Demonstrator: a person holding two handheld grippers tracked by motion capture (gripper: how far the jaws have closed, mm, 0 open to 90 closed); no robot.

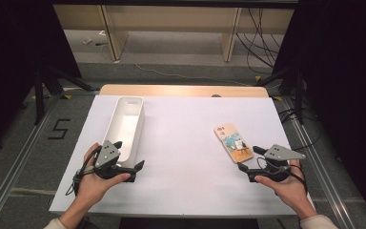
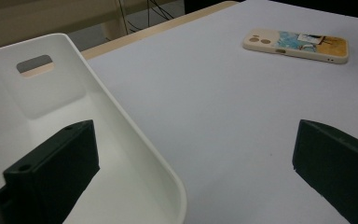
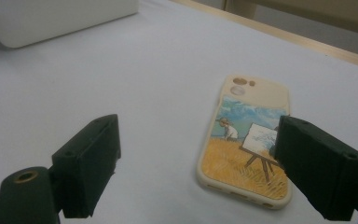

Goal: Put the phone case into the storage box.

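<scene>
Right hand-held gripper [image 1: 252, 158] hovers low over the near end of the phone case [image 1: 233, 142], jaws spread wide with nothing between the pads; one jaw reaches over the case's painted lower corner in the right gripper view, the other stands over bare table. Left hand-held gripper [image 1: 131, 155] likewise open and empty, straddling the near end wall of the white bin [image 1: 125, 125], one jaw inside, one outside.

Phone case [image 3: 244, 148] lies flat, picture side up, on the right of the white table [image 1: 186, 157], well apart from the bin. Probably light, thin and somewhat flexible, with a glossy back likely to slip; sits flush on the surface, so best taken across the two long edges, near the middle. Likely to slide before lifting.

Nothing lies between case and bin [image 2: 74, 116]. Bin empty, tall-walled, with a handle slot in its far end.
</scene>
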